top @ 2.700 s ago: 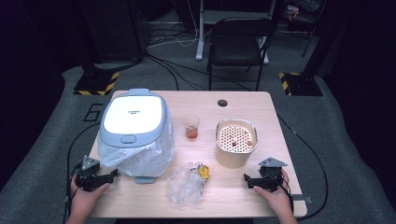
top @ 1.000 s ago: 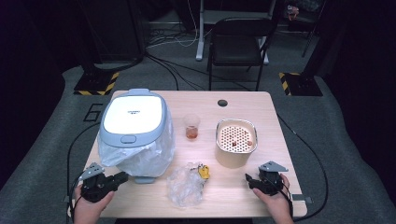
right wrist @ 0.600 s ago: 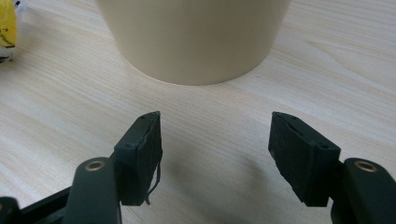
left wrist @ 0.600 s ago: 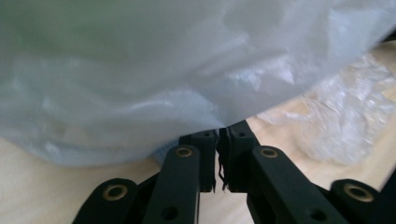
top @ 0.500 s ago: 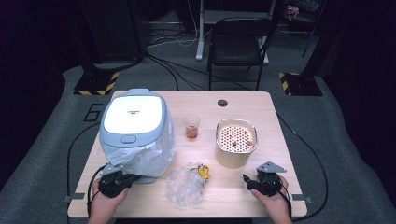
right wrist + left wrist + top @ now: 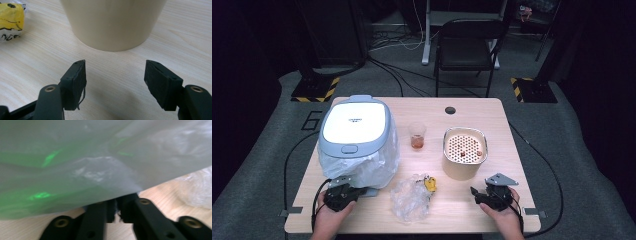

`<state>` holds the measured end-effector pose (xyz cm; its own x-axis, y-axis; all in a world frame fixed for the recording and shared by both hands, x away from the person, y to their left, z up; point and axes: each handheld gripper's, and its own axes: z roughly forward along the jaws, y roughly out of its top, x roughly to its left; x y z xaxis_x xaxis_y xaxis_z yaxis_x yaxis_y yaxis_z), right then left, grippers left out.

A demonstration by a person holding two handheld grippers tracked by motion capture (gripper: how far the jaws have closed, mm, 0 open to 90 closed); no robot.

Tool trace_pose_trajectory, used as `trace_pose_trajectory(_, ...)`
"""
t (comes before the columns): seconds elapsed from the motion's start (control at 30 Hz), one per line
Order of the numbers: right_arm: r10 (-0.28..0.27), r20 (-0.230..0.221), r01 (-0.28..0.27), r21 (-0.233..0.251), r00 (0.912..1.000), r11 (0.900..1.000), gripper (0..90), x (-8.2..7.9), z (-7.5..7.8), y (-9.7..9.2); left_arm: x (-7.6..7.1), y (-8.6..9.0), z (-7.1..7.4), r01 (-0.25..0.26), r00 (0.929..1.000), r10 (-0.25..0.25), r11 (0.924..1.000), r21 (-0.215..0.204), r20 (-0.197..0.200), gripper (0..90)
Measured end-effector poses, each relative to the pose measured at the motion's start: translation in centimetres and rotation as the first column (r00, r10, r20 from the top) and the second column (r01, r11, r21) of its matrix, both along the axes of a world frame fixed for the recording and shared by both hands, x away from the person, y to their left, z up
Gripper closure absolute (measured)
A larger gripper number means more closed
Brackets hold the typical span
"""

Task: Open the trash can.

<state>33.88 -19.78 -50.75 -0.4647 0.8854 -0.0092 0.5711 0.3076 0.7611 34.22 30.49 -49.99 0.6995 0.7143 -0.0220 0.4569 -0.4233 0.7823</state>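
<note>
Tabletop from above hides what your left gripper view shows: jaws pinched together on the plastic bag; your right gripper gapes empty before the beige tub.

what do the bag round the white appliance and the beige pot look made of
Bag: thin translucent plastic film, glossy, judging by its crinkles and highlights in the left gripper view. Pot: probably matte plastic or ceramic; its wall looks smooth, cream and evenly dull in the right gripper view.
</note>
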Motion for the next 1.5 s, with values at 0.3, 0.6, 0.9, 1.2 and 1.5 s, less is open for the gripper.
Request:
trace_pose_trajectory(0.3,0.019,-0.003,-0.019,0.004,0.9998,0.9998,33.2,-0.2,0.1,0.5,-1.4,-1.3,-0.5,-0.132,0.9898,0.129,0.9898,-0.054,-0.061,90.0)
trace_pose_trajectory(0.6,0.043,-0.012,-0.043,0.008,0.9990,0.9990,33.9,-0.1,-0.1,0.8,-1.2,-1.1,-1.0,-0.137,0.9891,0.132,0.9876,-0.077,-0.064,90.0)
trace_pose_trajectory(0.9,0.062,-0.011,-0.062,0.016,0.9980,0.9979,34.3,-0.1,0.0,1.1,-1.5,-1.7,-1.6,-0.156,0.9826,0.148,0.9850,-0.073,-0.112,90.0)
trace_pose_trajectory(1.2,0.105,-0.016,-0.104,0.030,0.9944,0.9941,33.0,-0.4,0.3,1.7,-1.2,-1.3,-1.9,-0.164,0.9812,0.150,0.9801,-0.113,-0.121,90.0)
trace_pose_trajectory(1.5,0.179,0.019,-0.180,0.074,0.9837,0.9810,27.3,-1.1,2.0,3.9,-1.2,-1.3,-1.9,-0.168,0.9805,0.154,0.9794,-0.112,-0.122,90.0)
